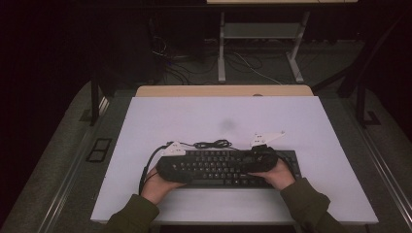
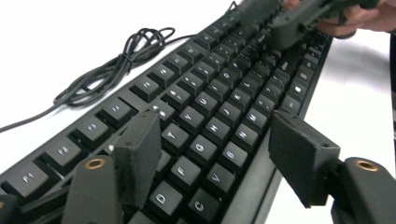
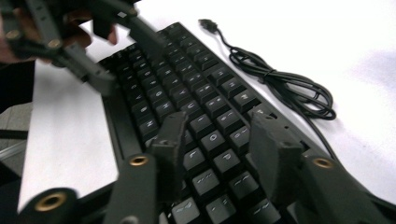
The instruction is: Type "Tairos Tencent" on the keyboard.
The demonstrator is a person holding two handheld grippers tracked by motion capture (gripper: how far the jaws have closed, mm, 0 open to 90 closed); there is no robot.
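olive-green sleeves point(image 1: 311, 204); black tongs point(image 2: 215, 163) with brass screws.

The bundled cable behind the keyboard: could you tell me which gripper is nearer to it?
Left. The left gripper hovers over the keyboard's left end, close beside the bundled cable; the right gripper sits over the right end, slightly farther.

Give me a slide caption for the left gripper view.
Left gripper open above black keyboard, coiled cable beside it.

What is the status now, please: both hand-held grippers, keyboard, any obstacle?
Left hand-held gripper open over keyboard, holding nothing. Right hand-held gripper open over the keys, holding nothing. Coiled cable lies behind keyboard, not in the way.
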